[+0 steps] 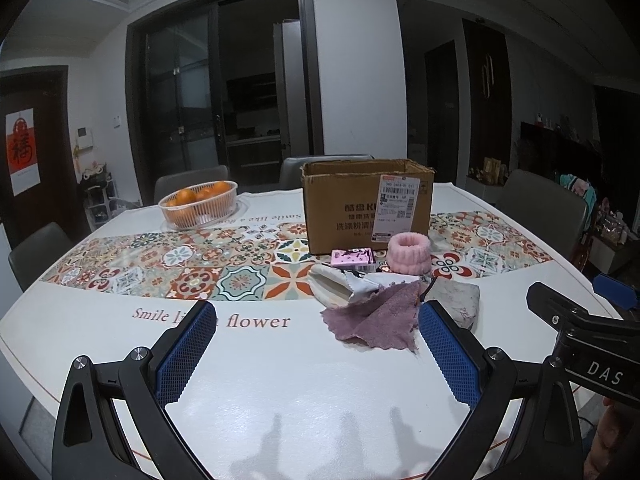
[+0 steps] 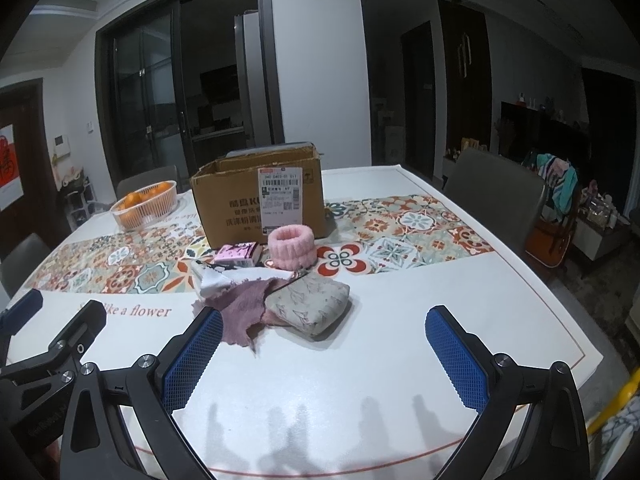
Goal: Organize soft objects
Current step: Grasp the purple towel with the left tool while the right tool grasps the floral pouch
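Note:
A purple cloth (image 1: 370, 320) (image 2: 244, 312) lies on the white table with a white patterned cloth (image 1: 344, 286) (image 2: 216, 278) behind it and a grey pouch (image 1: 460, 304) (image 2: 310, 306) at its right. A pink fluffy band (image 1: 410, 252) (image 2: 290, 246) and a small pink box (image 1: 354, 259) (image 2: 237, 254) sit in front of an open cardboard box (image 1: 360, 204) (image 2: 256, 196). My left gripper (image 1: 316, 320) is open and empty, short of the cloths. My right gripper (image 2: 322, 320) is open and empty, just in front of the pouch.
A clear basket of oranges (image 1: 198, 204) (image 2: 144, 204) stands at the back left. Grey chairs (image 2: 496, 196) surround the table (image 1: 280, 380). The right gripper's body (image 1: 592, 340) shows at the left view's right edge.

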Available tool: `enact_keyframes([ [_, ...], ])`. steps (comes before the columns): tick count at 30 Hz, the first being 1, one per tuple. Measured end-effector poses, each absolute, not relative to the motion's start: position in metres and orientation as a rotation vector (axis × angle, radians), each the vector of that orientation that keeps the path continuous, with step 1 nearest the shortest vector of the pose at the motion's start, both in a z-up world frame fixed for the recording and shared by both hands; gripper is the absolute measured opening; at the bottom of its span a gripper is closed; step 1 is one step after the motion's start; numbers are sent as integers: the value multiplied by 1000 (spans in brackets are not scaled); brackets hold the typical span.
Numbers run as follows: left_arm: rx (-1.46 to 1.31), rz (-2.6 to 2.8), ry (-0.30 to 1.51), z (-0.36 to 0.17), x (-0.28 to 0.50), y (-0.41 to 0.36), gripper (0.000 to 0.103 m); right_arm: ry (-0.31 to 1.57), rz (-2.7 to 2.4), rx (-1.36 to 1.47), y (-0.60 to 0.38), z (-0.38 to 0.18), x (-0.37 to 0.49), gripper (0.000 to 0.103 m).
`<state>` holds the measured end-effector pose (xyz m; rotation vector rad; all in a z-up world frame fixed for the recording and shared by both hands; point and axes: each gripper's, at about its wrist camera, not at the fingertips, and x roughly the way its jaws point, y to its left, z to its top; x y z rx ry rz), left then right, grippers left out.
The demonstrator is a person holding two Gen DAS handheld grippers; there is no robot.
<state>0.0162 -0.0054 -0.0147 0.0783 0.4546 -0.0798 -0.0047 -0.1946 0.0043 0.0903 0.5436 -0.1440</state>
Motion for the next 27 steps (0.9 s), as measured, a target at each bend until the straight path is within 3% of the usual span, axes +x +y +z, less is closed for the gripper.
enact_keyframes([
  [17, 140, -136, 577, -54, 85, -25, 102, 675, -102, 92, -205, -38, 63, 102],
  [27, 155, -204, 689, -85, 127, -32, 99, 755, -65, 122, -211, -67, 104, 95],
])
